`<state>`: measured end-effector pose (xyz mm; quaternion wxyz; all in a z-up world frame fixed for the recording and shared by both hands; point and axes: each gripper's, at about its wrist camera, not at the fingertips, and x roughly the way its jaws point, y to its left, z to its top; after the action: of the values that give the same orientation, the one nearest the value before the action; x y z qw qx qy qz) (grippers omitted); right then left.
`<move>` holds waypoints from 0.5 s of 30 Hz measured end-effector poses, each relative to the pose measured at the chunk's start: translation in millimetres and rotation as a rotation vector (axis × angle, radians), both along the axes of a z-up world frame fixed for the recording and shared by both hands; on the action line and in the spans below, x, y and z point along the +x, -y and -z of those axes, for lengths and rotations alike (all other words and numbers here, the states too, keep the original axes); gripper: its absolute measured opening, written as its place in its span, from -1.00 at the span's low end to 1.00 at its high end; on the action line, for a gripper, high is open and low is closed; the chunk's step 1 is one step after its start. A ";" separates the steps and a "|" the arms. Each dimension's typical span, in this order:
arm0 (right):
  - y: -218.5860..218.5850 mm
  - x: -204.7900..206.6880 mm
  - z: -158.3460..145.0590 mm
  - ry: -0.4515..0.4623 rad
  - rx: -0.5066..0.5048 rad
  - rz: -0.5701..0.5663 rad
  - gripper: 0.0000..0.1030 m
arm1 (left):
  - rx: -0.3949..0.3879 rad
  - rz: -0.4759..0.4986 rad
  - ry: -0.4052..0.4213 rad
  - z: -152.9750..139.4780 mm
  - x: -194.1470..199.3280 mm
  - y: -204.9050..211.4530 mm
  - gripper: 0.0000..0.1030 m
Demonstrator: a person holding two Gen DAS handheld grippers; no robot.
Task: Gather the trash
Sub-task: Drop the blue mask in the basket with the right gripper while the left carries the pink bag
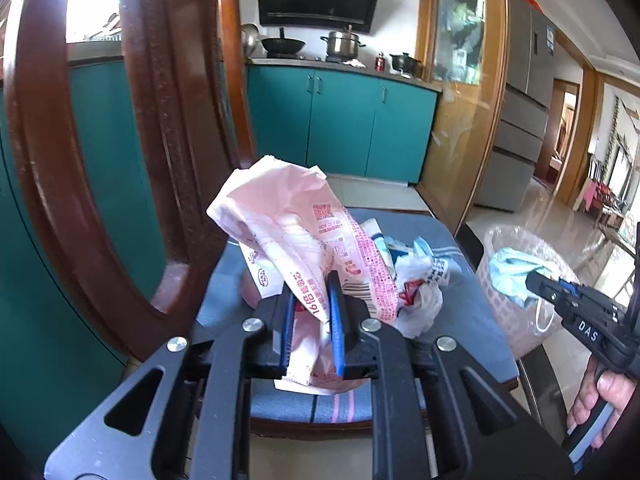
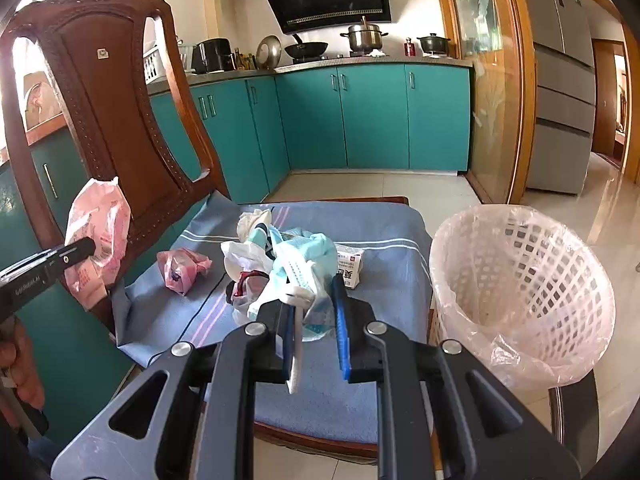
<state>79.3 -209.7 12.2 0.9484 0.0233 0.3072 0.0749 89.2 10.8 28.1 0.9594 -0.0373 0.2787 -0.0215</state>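
Both jaws nearly closed: left gripper [image 1: 312,312] pinching limp pink plastic wrapper [image 1: 280,224], right gripper [image 2: 316,320] nipping featherlight blue face mask [image 2: 296,268], basket [image 2: 520,292] at three o'clock.

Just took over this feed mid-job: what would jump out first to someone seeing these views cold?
Both grippers are loaded: the left gripper is shut on a pink printed bag lifted above the chair cushion, and the right gripper pinches a light blue face mask. To the right of the chair stands a white lattice bin with a plastic liner. More crumpled wrappers lie on the cushion.
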 end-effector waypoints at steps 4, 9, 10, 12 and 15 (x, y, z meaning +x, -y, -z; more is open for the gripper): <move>-1.3 -2.4 -2.3 0.011 -0.004 0.002 -0.66 | 0.004 0.012 -0.018 4.0 2.6 4.2 -0.67; 0.1 -3.3 -2.6 0.013 0.000 0.004 -0.66 | 0.002 0.012 -0.035 8.2 5.6 3.8 -0.65; -0.1 -3.2 -2.5 0.012 -0.002 0.003 -0.66 | 0.004 0.013 -0.036 8.5 5.7 4.1 -0.65; -0.1 -3.7 -2.4 0.013 -0.003 0.004 -0.66 | 0.007 0.012 -0.035 8.4 5.0 4.0 -0.65; -0.2 -3.4 -2.2 0.010 -0.003 0.002 -0.66 | 0.011 0.011 -0.035 8.4 5.2 4.7 -0.65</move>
<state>75.9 -209.5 14.4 0.9500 0.0220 0.3027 0.0737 94.5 6.1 19.7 0.9544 -0.0310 0.2959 -0.0247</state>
